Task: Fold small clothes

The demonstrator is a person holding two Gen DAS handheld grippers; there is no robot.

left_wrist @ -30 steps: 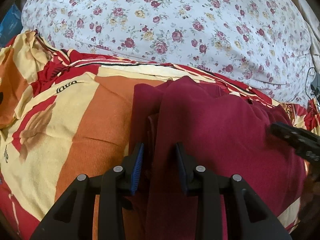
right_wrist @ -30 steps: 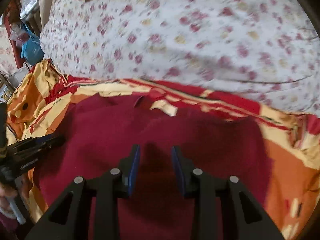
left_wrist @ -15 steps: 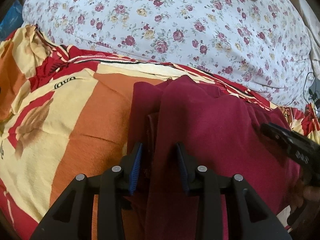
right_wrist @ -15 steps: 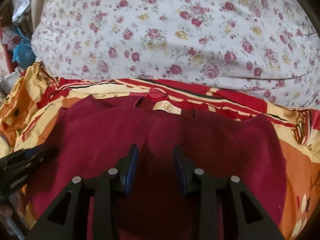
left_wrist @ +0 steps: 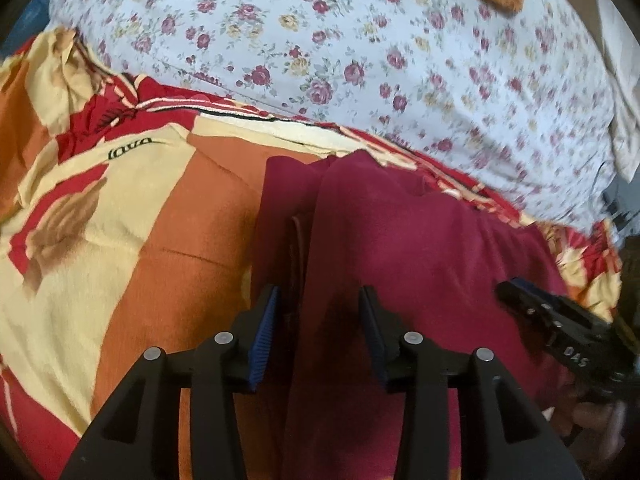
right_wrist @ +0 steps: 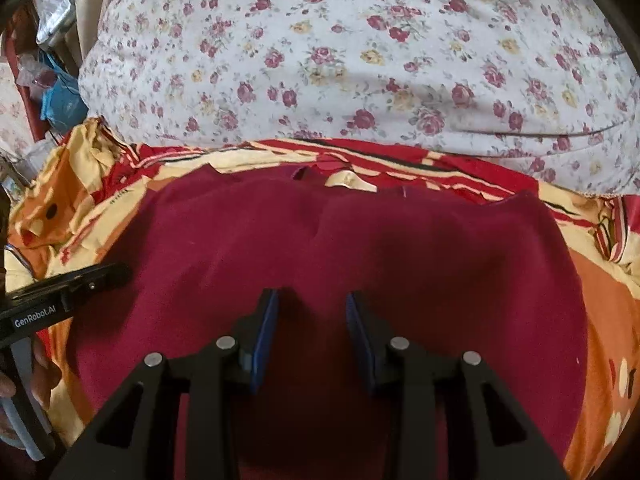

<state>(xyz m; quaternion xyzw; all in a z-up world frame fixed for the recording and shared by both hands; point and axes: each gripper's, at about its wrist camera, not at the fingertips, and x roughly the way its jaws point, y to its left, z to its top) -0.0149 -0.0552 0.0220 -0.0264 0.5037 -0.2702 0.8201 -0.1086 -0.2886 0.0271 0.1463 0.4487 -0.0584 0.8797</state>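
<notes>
One maroon garment (right_wrist: pixel 352 264) on the bed; both claws, left (left_wrist: pixel 318 320) and right (right_wrist: pixel 312 324), gape empty; only the left view shows its folded edge.

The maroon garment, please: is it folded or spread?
Partly folded: the maroon garment has its left side doubled over in layers; the rest lies spread.

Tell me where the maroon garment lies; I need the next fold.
The maroon garment lies spread on the orange-and-yellow blanket, under both open grippers in both wrist views, just before the floral pillow.
</notes>
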